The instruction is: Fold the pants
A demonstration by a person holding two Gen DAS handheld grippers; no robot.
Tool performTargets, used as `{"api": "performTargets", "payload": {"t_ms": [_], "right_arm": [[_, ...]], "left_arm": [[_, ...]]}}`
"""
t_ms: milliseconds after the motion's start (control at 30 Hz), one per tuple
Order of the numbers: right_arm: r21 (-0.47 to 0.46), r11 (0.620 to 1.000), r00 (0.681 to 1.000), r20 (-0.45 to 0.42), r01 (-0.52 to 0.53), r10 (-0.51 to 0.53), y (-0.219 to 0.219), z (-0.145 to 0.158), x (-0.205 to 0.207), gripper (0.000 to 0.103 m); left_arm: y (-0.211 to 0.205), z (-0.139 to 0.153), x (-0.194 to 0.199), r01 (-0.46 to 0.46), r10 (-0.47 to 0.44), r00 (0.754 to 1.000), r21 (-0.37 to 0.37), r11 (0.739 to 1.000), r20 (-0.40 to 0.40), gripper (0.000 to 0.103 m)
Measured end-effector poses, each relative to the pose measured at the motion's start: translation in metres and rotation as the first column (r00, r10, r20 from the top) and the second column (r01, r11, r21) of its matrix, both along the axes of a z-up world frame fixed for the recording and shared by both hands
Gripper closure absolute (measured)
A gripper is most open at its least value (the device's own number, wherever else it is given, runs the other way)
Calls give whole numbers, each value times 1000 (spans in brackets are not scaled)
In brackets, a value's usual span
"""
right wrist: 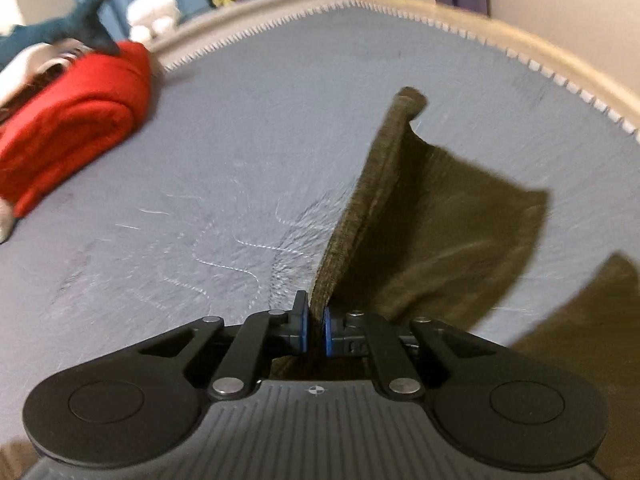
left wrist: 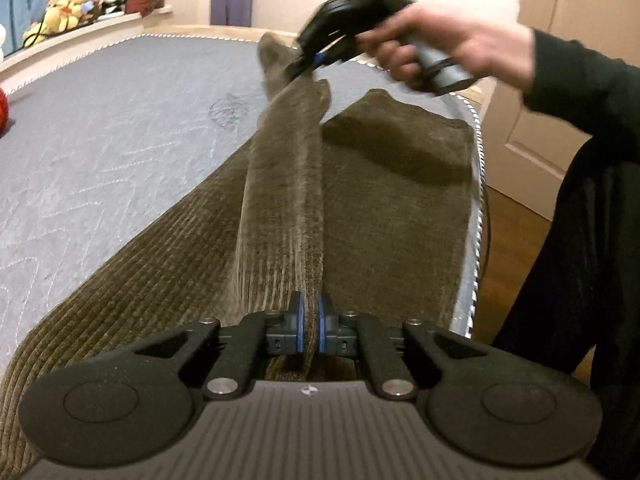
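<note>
The olive corduroy pants (left wrist: 380, 208) lie along the mattress's (left wrist: 120, 128) right edge. The left gripper (left wrist: 311, 330) is clenched on a raised fabric ridge; the right gripper (right wrist: 316, 330) pinches the far hem, lifted off the bed. Left of them lies bare mattress up to the red blanket (right wrist: 76, 120).
</note>
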State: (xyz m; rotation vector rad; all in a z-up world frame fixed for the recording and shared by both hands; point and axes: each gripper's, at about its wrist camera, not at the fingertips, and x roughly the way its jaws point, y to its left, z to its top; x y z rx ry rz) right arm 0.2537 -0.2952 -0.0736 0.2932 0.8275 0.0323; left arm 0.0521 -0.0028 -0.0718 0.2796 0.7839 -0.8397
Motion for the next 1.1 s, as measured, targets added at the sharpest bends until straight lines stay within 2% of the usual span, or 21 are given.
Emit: {"api": "performTargets", "payload": {"t_ms": [133,233,333,367,400,467,533,600,633,700,800,933,1033,1100], "right_arm": [[-58,994,995,30,-91,93,-31,28,-71,96],[-98,964,967,-83,-248,240,-52,19,-118,94],[-55,913,895,-228,-405,383,-70,-10,-145,89],[-42,911,888,-249,-409,387,-79,-18,-150,87],[-33,923,897,-253,-382,362,-90,-21,-150,83],[6,959,937,-213,-283,277,-118,-17,-148,63],[23,990,974,-177,-139,141,-151,-10,-142,56],[48,999,987,-163,19,-11,-181,-9,-136,51],[75,992,982,-167,105,-91,-197,-13,-135,46],[111,961,950,-217,254,-226,-224,-25,-132,44],[132,915,898,-291,381,-332,-244,-41,-135,47],[150,892,881,-290,427,-373,-252,-33,-144,47],[64,886,866,-254,459,-430,-249,-18,-156,45],[61,872,853,-248,486,-458,-253,-17,-162,45]], "left_arm": [[-3,1,-17,68,-69,998,24,997,16,97],[-9,-6,-28,132,-131,991,72,989,-14,97],[-19,-19,-37,194,-190,981,143,970,-45,96],[-21,-22,-38,197,-193,980,165,966,-43,96],[-23,-23,-36,187,-182,982,171,967,-47,95],[-22,-21,-30,152,-146,988,147,977,-50,94],[-19,-17,-25,121,-118,992,124,985,-36,88],[-18,-15,-21,101,-98,995,107,989,-34,84],[-19,-17,-21,102,-98,994,101,990,-41,82],[-22,-22,-23,120,-115,992,114,986,-49,79],[-27,-23,-28,151,-145,988,148,977,-53,76],[-26,-27,-29,168,-161,985,164,972,-56,73],[-24,-29,-28,171,-163,985,175,970,-57,73],[-26,-30,-29,175,-168,984,186,967,-52,73]]}}
